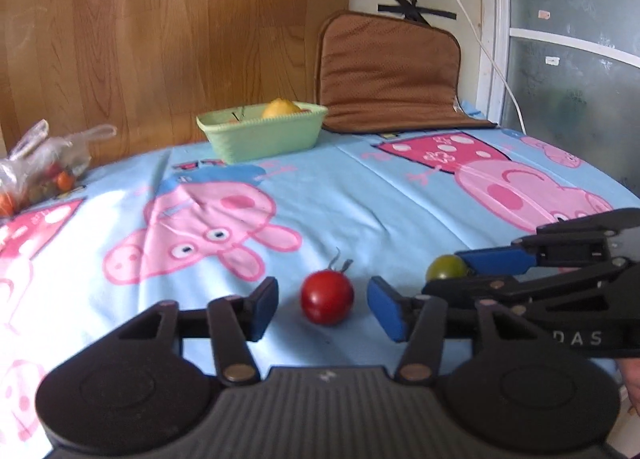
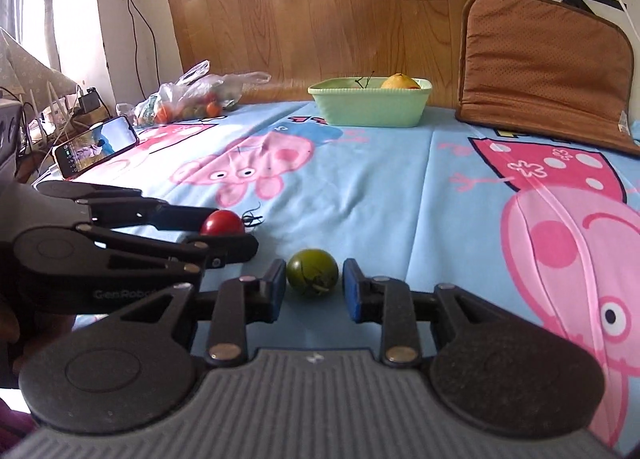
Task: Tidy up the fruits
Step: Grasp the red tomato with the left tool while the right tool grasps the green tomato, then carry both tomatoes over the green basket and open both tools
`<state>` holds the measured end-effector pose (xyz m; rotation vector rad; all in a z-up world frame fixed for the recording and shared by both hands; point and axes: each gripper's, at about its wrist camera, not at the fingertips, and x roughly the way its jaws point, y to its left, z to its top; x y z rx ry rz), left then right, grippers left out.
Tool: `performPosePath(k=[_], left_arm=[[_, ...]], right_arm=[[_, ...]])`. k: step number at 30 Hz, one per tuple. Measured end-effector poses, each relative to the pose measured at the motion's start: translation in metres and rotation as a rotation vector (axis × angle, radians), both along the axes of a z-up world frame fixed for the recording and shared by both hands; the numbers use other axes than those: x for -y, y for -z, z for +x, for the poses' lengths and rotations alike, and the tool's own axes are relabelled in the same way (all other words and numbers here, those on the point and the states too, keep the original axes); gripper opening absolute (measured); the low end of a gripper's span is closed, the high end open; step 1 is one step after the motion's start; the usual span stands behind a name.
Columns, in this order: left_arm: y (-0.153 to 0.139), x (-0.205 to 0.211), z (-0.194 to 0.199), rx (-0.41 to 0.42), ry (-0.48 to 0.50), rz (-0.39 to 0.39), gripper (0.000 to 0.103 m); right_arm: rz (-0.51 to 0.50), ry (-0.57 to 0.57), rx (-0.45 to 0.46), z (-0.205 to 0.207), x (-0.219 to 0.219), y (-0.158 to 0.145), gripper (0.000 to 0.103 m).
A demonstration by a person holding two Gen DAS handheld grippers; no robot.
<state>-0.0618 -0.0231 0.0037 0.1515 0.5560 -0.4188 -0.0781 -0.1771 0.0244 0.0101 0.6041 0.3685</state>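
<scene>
Tomatoes on cloth: red tomato between wide left gripper pads; green tomato between narrower, unclosed right gripper. Close gently, centred, then lift toward basket.

Lighting: daylight, fairly bright. In the right wrist view we find the source at far left, where the window is blown out to white; in the left wrist view the frosted pane at far right glows paler. Shadows: soft, short, under the left gripper and the right gripper. Glare: a small highlight on the red tomato. Focus: we note mild softness throughout. Distortion: strong fisheye bowing at the edges, dark corners.
</scene>
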Motion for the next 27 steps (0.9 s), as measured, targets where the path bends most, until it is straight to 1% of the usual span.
performPosePath(k=[2,3,7,8,9,10,11,14,16,18,20,22,24,27], left_arm=[[-0.002,-0.003,-0.002,0.016,-0.005,0.005,0.053],[-0.002,-0.003,-0.002,0.015,-0.006,0.007,0.052],[0.004,-0.002,0.001,-0.011,0.009,0.012,0.05],[0.005,-0.002,0.002,-0.018,0.02,0.008,0.04],[0.006,0.0,0.003,-0.026,0.035,0.006,0.03],[0.007,0.001,0.003,-0.027,0.044,0.004,0.03],[0.007,0.001,0.003,-0.026,0.05,-0.001,0.03],[0.001,-0.002,0.011,-0.046,0.075,-0.056,0.03],[-0.009,-0.003,0.02,-0.017,0.081,-0.063,0.03],[-0.023,-0.004,0.035,0.014,0.083,-0.069,0.03],[-0.037,-0.006,0.059,0.025,0.082,-0.094,0.03],[-0.051,-0.006,0.085,0.061,0.075,-0.103,0.03],[-0.065,-0.004,0.117,0.103,0.054,-0.101,0.03],[-0.076,-0.004,0.181,0.1,0.004,-0.118,0.03]], right_arm=[[-0.004,-0.004,0.004,-0.003,0.0,0.001,0.045],[-0.008,-0.005,0.006,-0.004,0.0,0.002,0.048],[-0.036,-0.013,0.025,-0.01,-0.002,0.003,0.048],[-0.04,-0.015,0.029,-0.01,-0.001,0.004,0.048],[-0.042,-0.017,0.033,-0.011,-0.001,0.004,0.047],[-0.043,-0.015,0.041,-0.011,-0.001,0.004,0.03],[-0.043,-0.017,0.043,-0.01,-0.001,0.004,0.028],[-0.017,-0.012,0.044,-0.004,0.001,0.002,0.028],[0.005,-0.013,0.046,0.007,0.002,-0.003,0.028],[0.026,-0.017,0.064,0.02,0.002,-0.012,0.028],[0.051,-0.018,0.084,0.04,0.002,-0.024,0.028],[0.065,-0.013,0.121,0.065,0.002,-0.037,0.028],[0.078,-0.001,0.158,0.095,0.001,-0.05,0.028],[0.105,0.015,0.17,0.149,-0.003,-0.06,0.028]])
